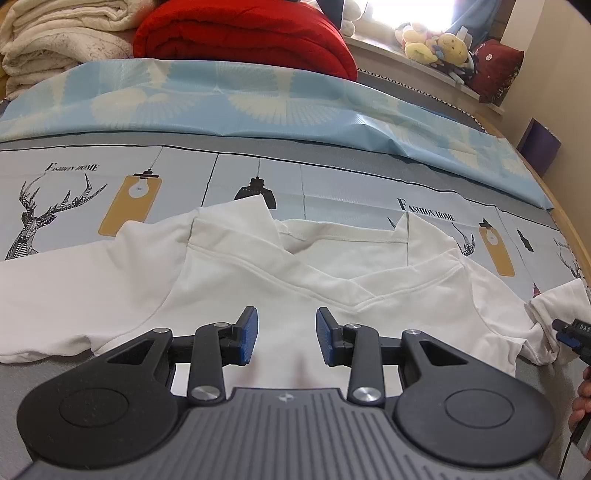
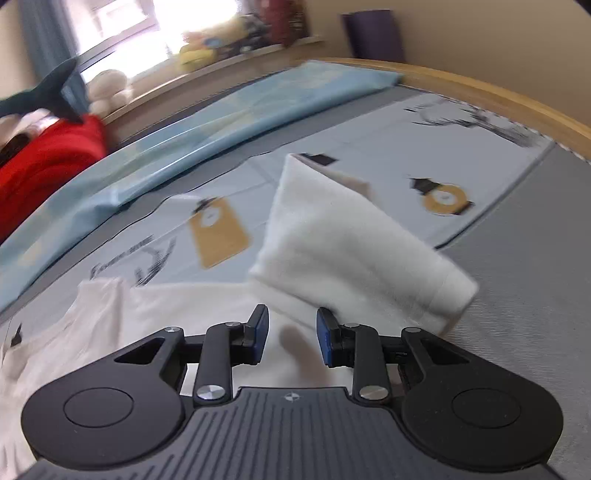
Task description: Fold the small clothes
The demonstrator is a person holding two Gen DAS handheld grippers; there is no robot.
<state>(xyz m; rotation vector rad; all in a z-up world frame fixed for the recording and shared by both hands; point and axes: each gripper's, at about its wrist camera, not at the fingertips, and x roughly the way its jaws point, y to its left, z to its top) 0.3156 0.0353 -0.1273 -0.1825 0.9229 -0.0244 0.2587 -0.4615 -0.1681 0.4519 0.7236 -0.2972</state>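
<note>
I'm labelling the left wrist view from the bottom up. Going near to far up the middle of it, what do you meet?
Left tool → white T-shirt → printed deer-and-lamp sheet → light blue cloth → red blanket.
</note>
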